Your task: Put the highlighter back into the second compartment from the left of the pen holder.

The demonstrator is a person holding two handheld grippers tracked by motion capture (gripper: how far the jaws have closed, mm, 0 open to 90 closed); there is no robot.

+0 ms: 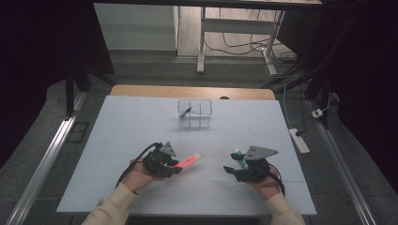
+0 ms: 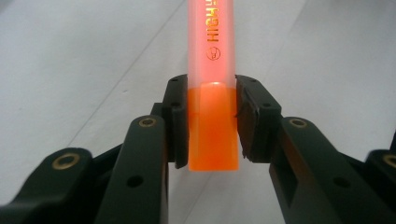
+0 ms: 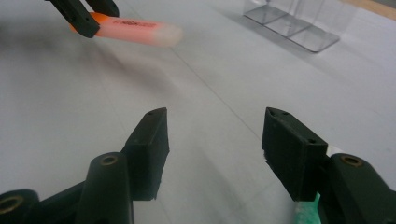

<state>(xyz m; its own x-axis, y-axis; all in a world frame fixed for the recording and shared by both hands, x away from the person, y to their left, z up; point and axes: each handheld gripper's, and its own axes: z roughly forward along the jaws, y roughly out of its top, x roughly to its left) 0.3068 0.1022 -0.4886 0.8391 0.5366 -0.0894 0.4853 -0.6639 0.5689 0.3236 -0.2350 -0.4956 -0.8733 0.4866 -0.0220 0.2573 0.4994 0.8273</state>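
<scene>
An orange highlighter (image 1: pixel 188 161) with a pale cap is held just above the white table surface (image 1: pixel 141 122), left of centre. My left gripper (image 1: pixel 175 168) is shut on its orange rear end. In the left gripper view the highlighter (image 2: pixel 211 56) points straight away from my left gripper (image 2: pixel 212 121), with both pads pressed on its sides. My right gripper (image 1: pixel 231 162) is open and holds nothing, right of centre, its jaws pointing left. The right gripper view shows my right gripper (image 3: pixel 212 140) standing wide above bare table, with the highlighter (image 3: pixel 140 29) farther off at the upper left.
A clear divided organiser box (image 1: pixel 195 114) stands at the back centre with a dark pen (image 1: pixel 186 112) in its left compartment. A green and white marker (image 1: pixel 240 158) lies by my right gripper's far jaw. A person's hands and cream sleeves enter from the front edge.
</scene>
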